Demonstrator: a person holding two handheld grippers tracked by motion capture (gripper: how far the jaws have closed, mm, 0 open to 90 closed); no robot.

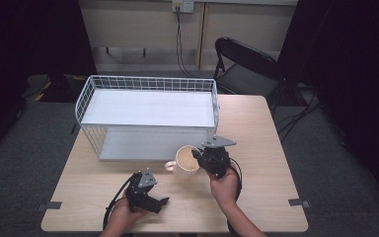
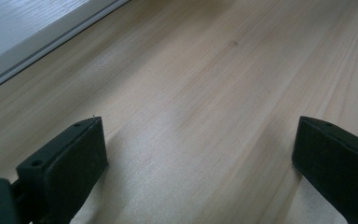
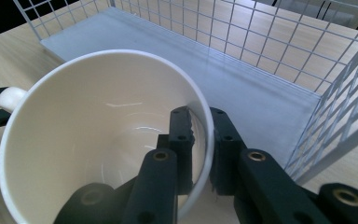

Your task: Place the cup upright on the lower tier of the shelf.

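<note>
Pinching the cream mug's (image 3: 102, 135) rim wall, right hand-held gripper (image 3: 200, 135) grips securely — rigid, glossy, breakable; left hand-held gripper (image 2: 196, 154) spread.

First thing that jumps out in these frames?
The cream mug near the table's middle, pinched at its rim by the right gripper, one jaw inside the wall and one outside. Right behind it stands the white wire rack, its open front facing the person. The left gripper sits idle near the front edge, jaws wide apart over bare wooden table.
</note>
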